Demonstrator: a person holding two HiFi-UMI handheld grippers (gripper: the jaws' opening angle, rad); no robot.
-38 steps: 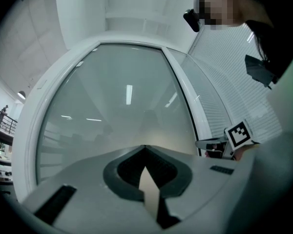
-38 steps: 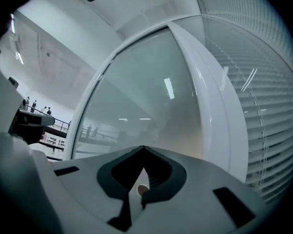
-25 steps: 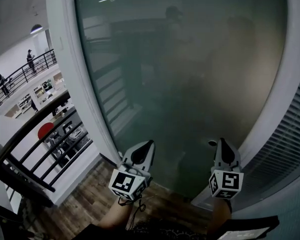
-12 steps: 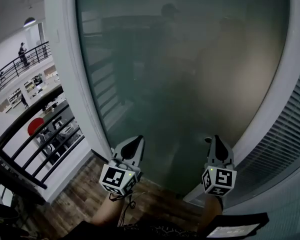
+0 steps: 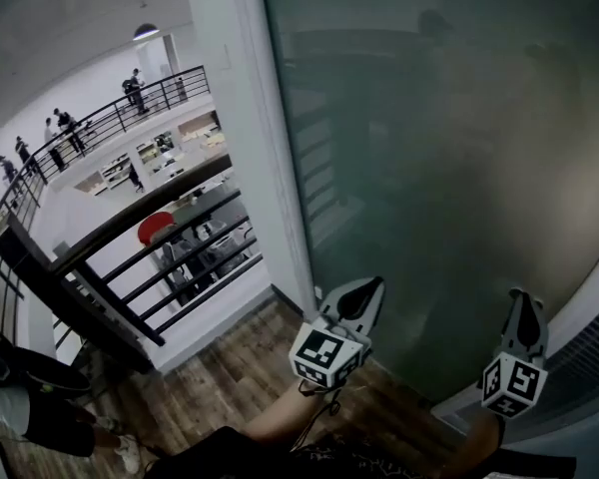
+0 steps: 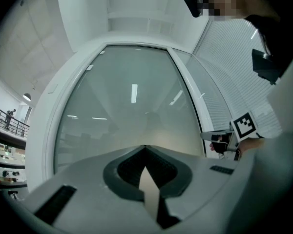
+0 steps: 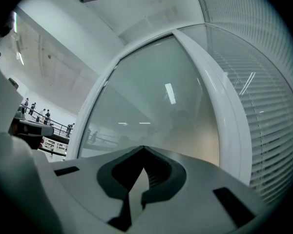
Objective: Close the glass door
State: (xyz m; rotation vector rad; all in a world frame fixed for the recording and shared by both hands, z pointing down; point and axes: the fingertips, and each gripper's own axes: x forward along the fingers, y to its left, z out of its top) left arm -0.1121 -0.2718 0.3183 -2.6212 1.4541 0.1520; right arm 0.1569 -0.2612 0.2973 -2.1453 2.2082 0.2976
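The glass door [image 5: 429, 168] is a tall frosted pane in a white frame [image 5: 255, 138] and fills the right of the head view. My left gripper [image 5: 367, 289] points at its lower part, shut and holding nothing. My right gripper [image 5: 522, 301] is further right near the frame's right side, also shut and holding nothing. Both tips are close to the glass; I cannot tell whether they touch it. In the left gripper view the pane [image 6: 132, 126] lies straight past the closed jaws, and the right gripper [image 6: 219, 141] shows beside it. The right gripper view shows the pane [image 7: 151, 106] ahead.
A black railing [image 5: 130, 257] runs along the left above a lower floor with a red seat [image 5: 158, 228]. Wooden flooring [image 5: 230, 377] lies under the grippers. A white louvred wall [image 5: 594, 352] stands at the right. People stand on a far balcony [image 5: 60, 128].
In the head view the door, its frame and both grippers have shifted to the right, and more of the railing and balcony shows at the left. Both grippers stayed shut.
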